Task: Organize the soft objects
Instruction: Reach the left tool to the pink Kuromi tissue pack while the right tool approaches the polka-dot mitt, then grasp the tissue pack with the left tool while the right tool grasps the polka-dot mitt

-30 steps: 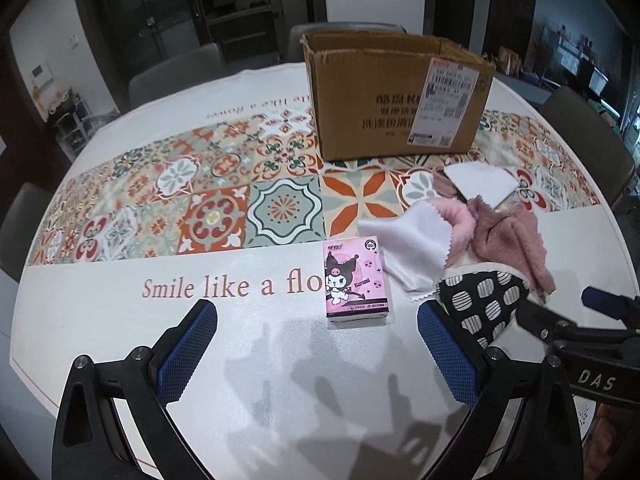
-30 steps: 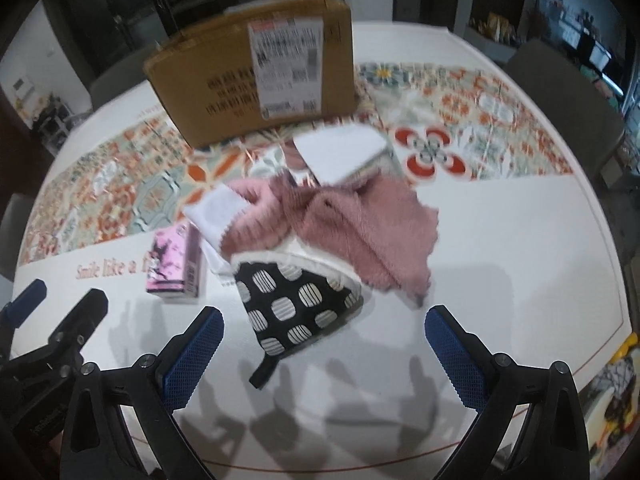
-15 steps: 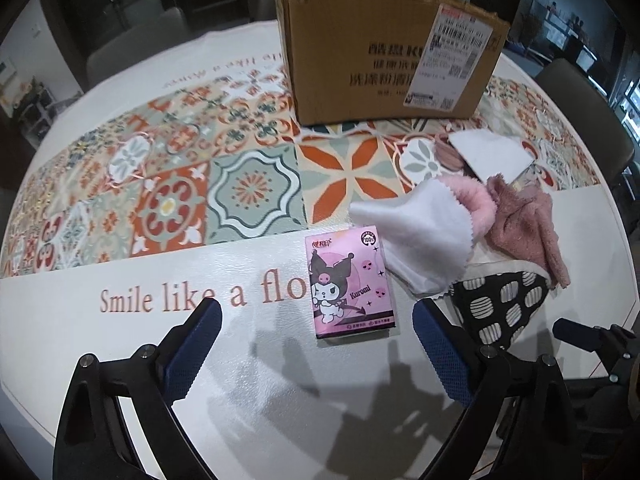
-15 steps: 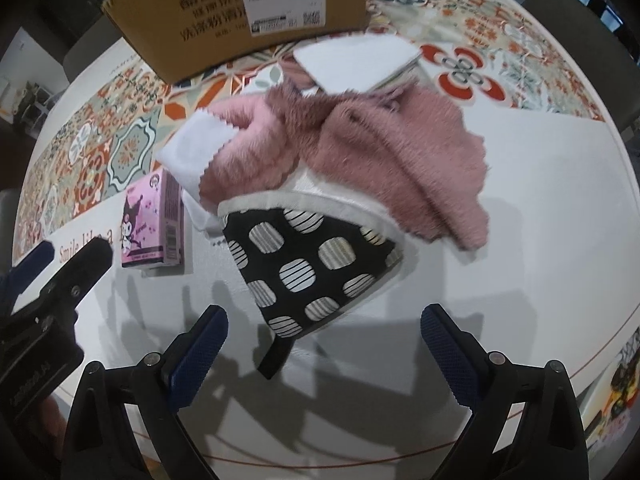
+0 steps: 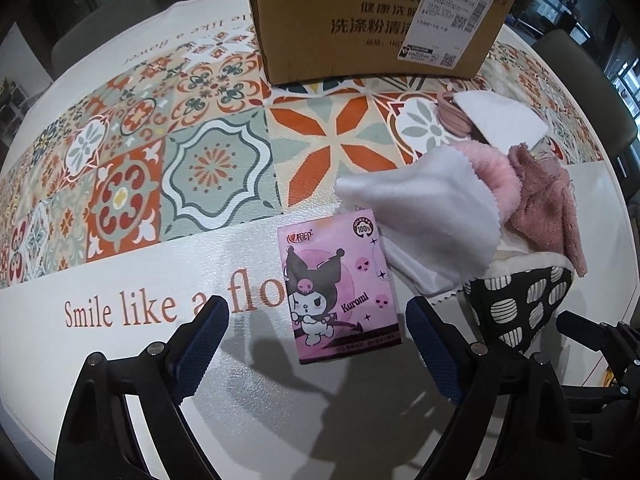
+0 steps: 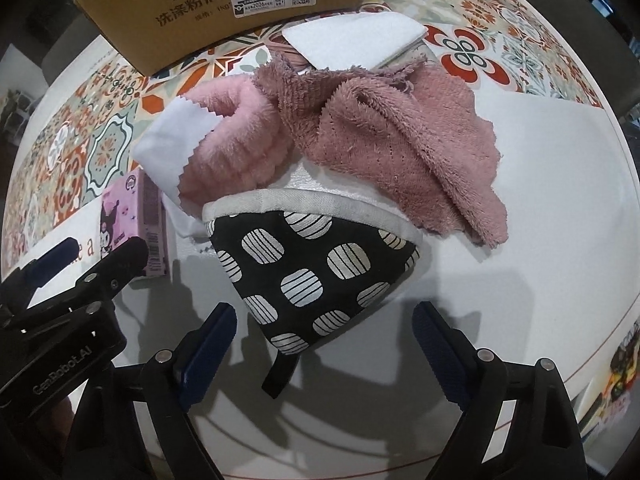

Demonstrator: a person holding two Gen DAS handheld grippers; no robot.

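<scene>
The left gripper hangs over the pink tissue pack, and the right gripper over the spotted pouch on the table. Both have been closing but are wide apart, empty. Each should go straight down and squeeze gently

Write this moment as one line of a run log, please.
left gripper: open, closing, over tissue pack | right gripper: open, closing, over dotted mitt | nothing held | box behind
</scene>
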